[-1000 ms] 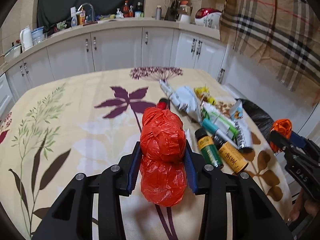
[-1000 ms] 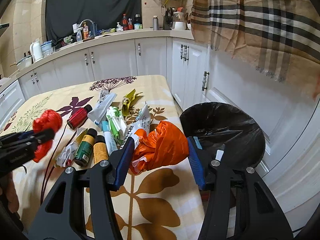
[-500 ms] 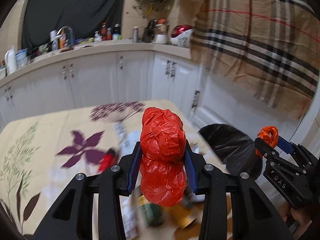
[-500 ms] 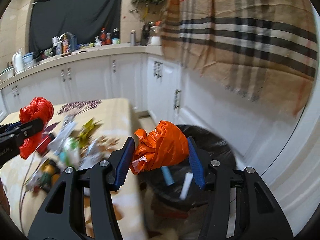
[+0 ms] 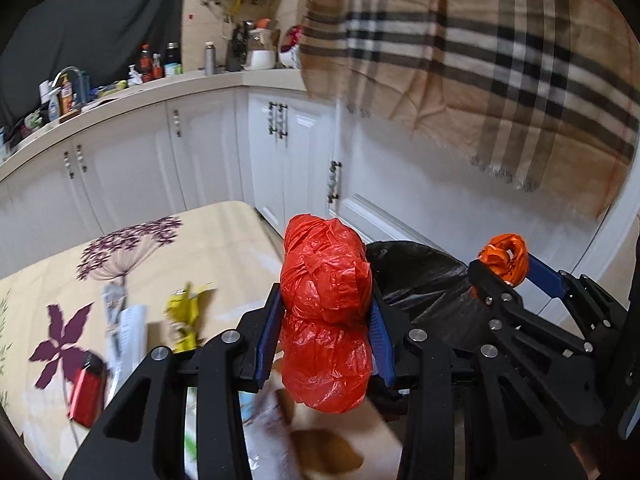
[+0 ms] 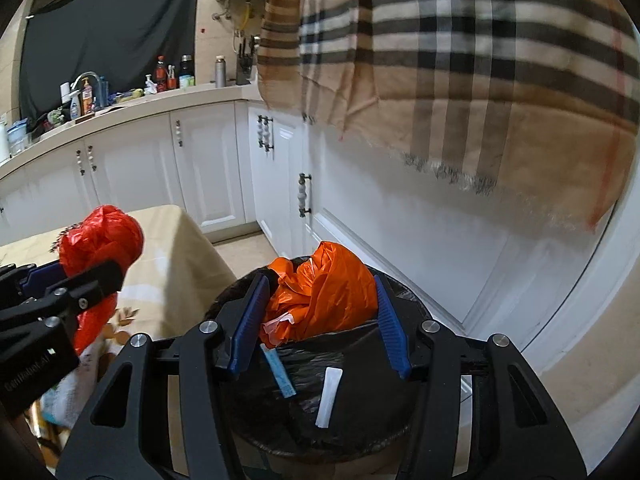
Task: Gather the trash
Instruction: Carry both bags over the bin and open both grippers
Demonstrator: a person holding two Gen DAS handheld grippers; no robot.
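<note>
While clamped, crumpled red bag (image 5: 326, 312).

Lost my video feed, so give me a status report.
Left gripper shut on red bag, at table edge. Right gripper shut on orange bag, over black bin. Nothing blocking the bin.

red bag (image 5: 326, 312), orange bag (image 6: 324, 296), black bin liner (image 6: 352, 400), plaid cloth (image 6: 460, 60)

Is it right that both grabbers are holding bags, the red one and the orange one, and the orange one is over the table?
Not quite. The right gripper holds the orange bag over the black-lined trash bin, not the table, as the right wrist view shows. The left gripper does hold the red bag.
</note>
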